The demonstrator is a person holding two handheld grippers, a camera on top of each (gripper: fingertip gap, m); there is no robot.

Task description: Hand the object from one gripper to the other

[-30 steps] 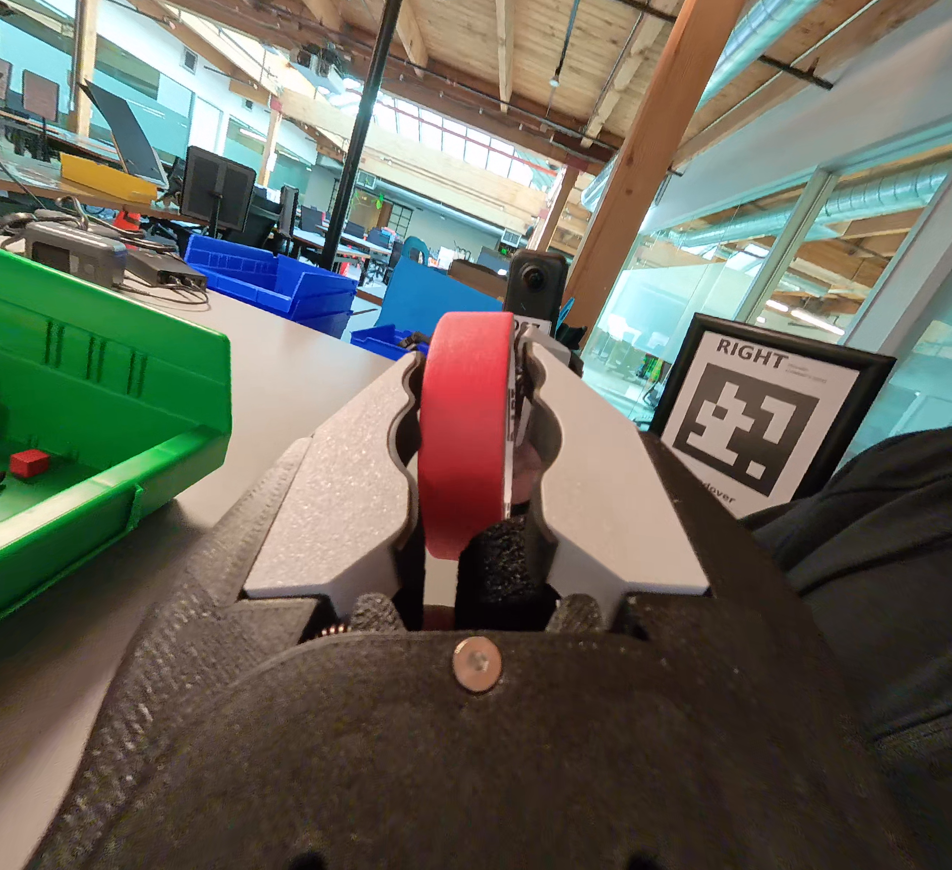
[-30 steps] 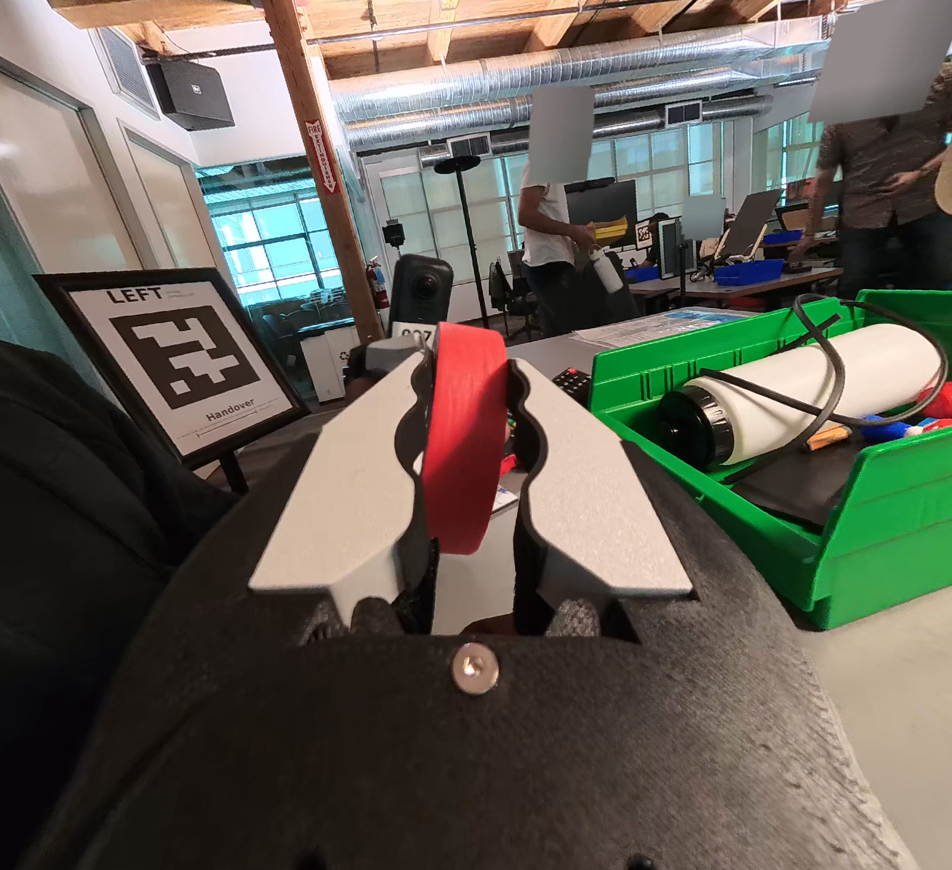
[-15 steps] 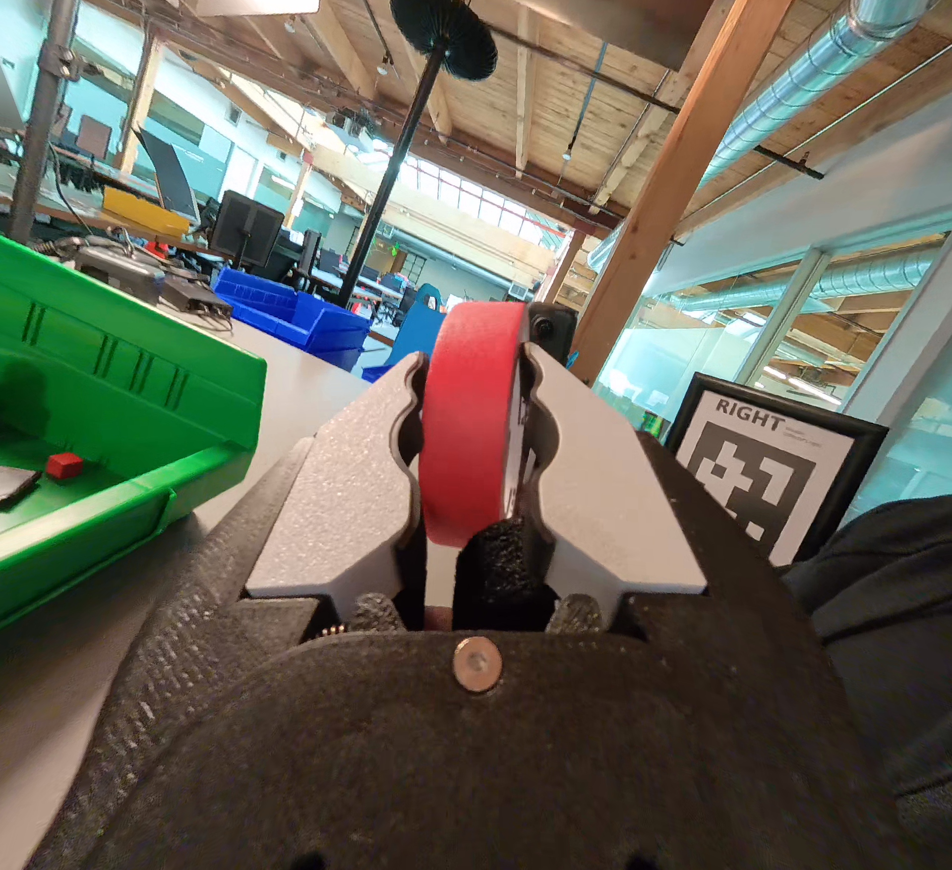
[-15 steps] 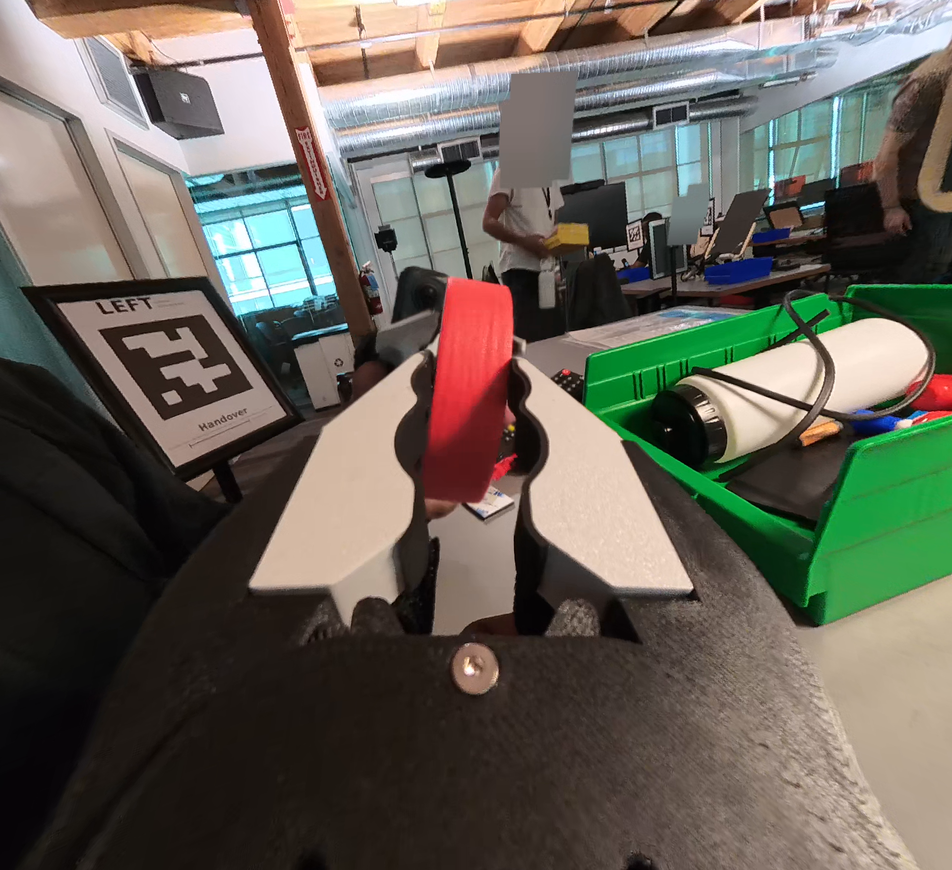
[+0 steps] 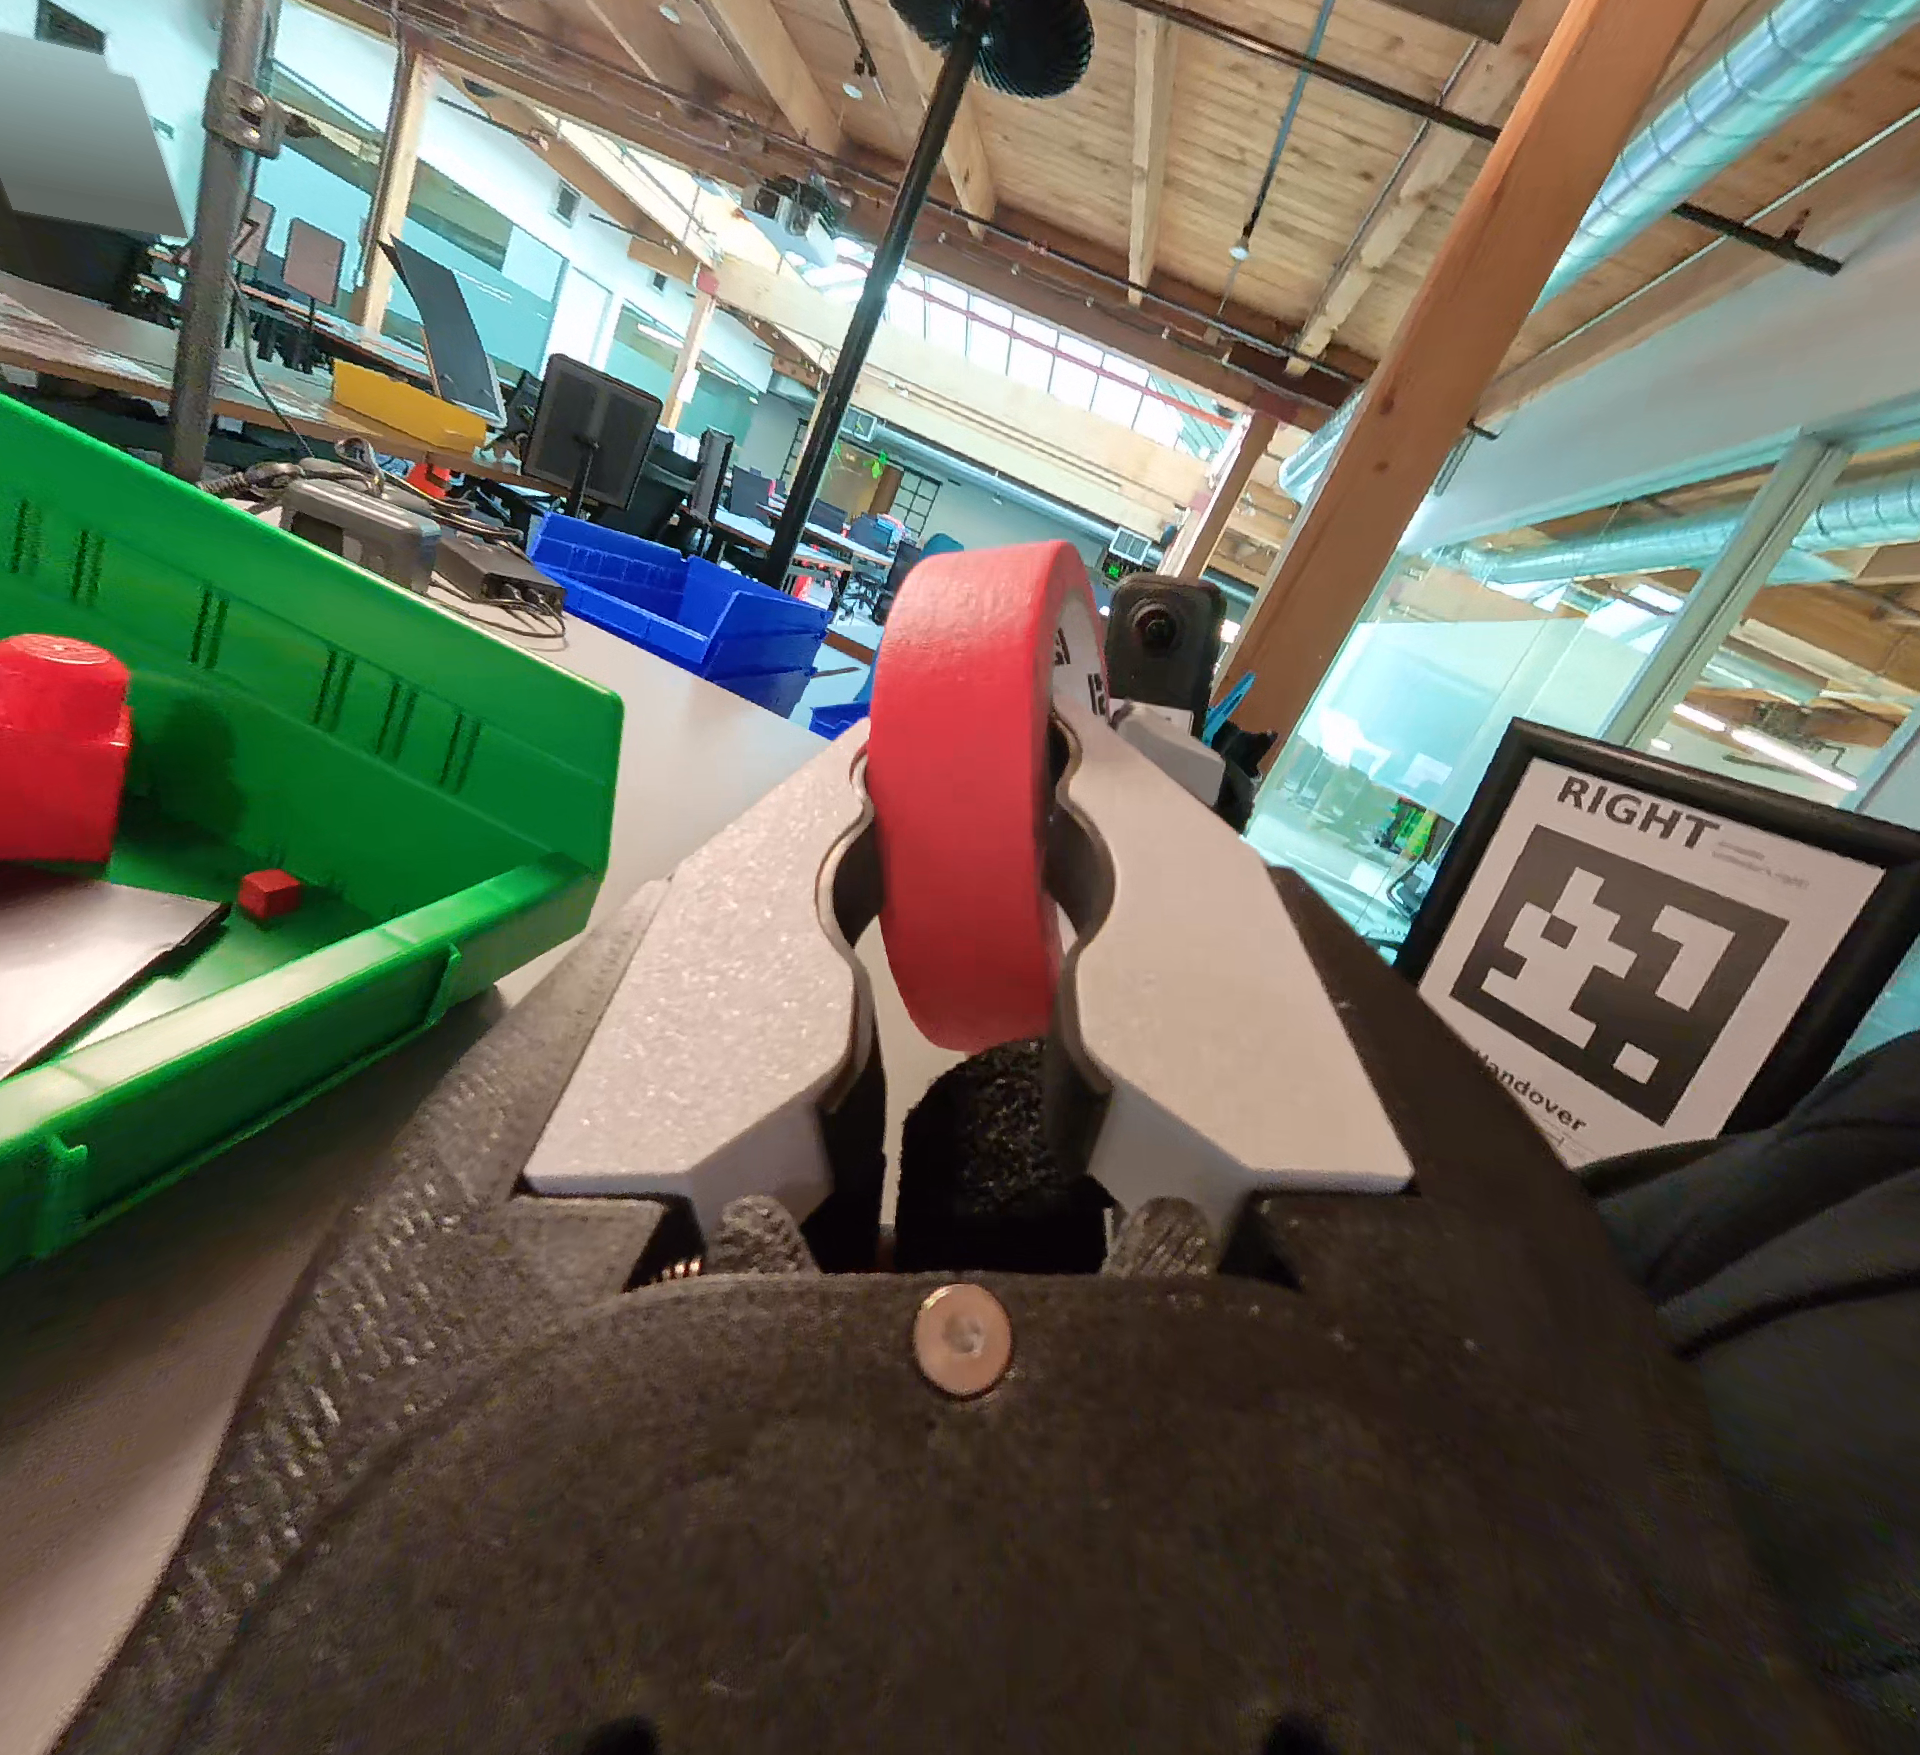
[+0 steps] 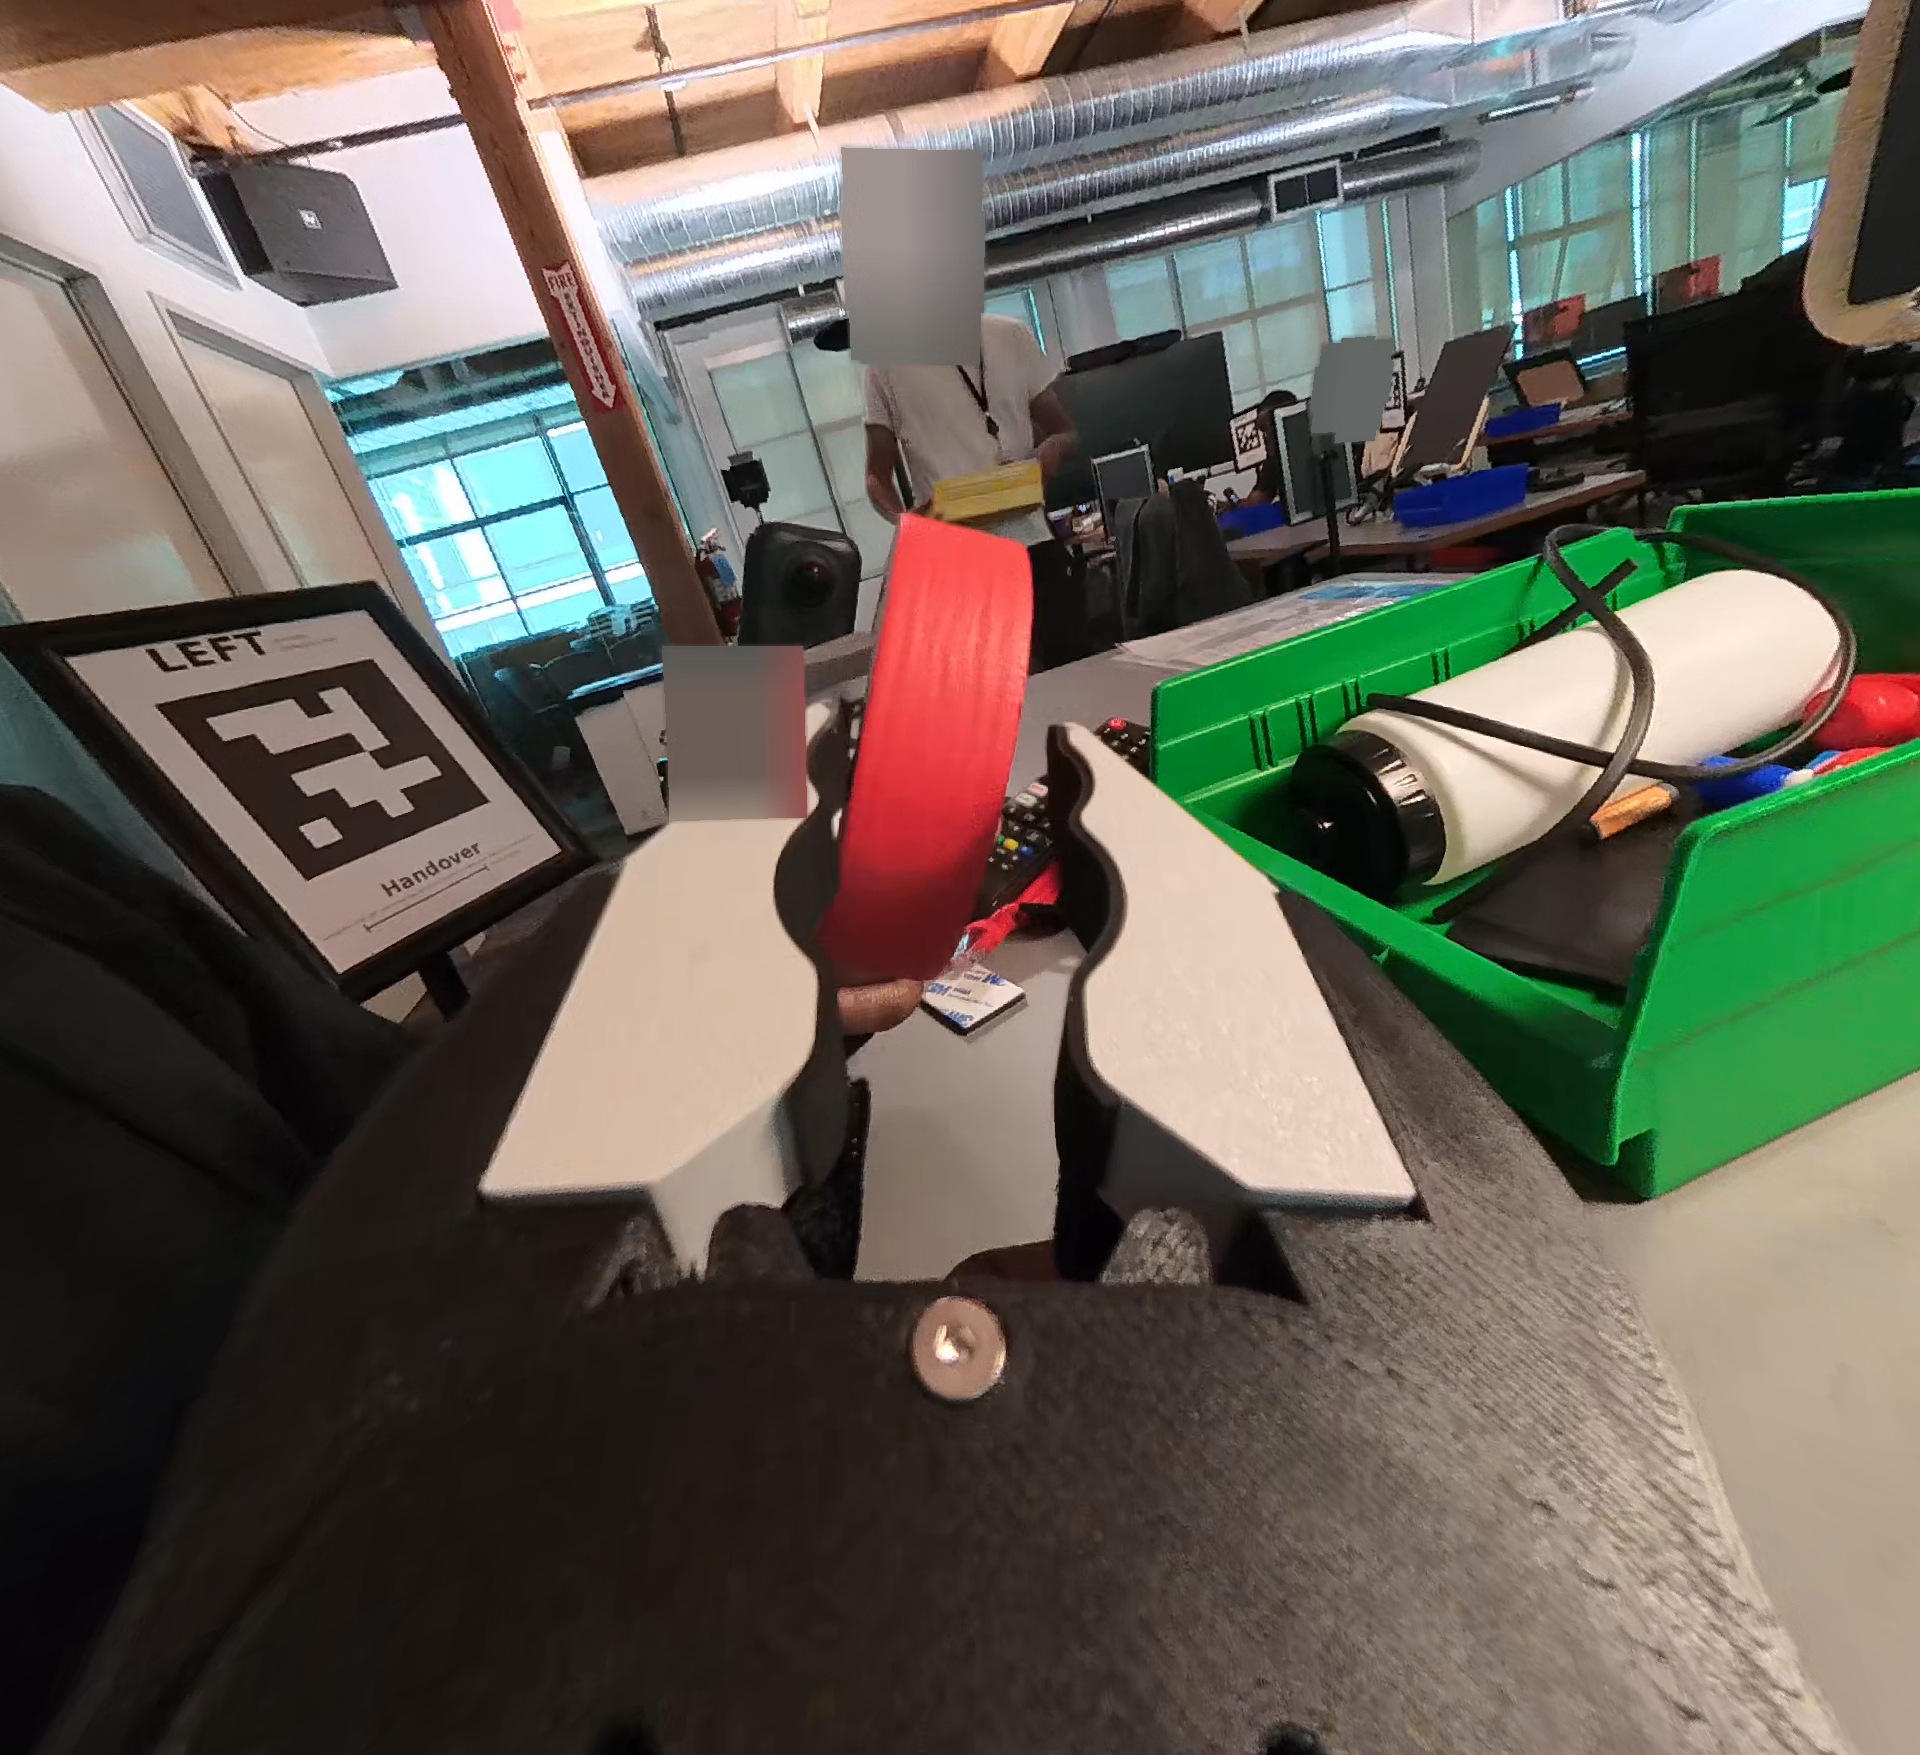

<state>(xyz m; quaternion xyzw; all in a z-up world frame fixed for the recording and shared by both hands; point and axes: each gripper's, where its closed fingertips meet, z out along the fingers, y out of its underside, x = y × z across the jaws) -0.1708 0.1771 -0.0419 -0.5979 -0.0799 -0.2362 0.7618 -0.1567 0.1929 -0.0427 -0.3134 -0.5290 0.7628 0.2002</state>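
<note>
Standing edge-on between left hand-held gripper (image 5: 971, 874) fingers: red tape roll (image 5: 971, 791).

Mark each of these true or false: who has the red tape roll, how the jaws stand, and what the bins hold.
1. The red tape roll sits between the jaws of the left gripper, which grip it. True.
2. The jaws of the right gripper are clamped tight on the roll. False: they stand open, with a clear gap on one side of the roll.
3. A white bottle lies in the right-view bin. True.
4. The left-view bin is empty. False: it holds a red block, among other things.
5. The roll lies flat on the table. False: it is held on edge above it.
</note>
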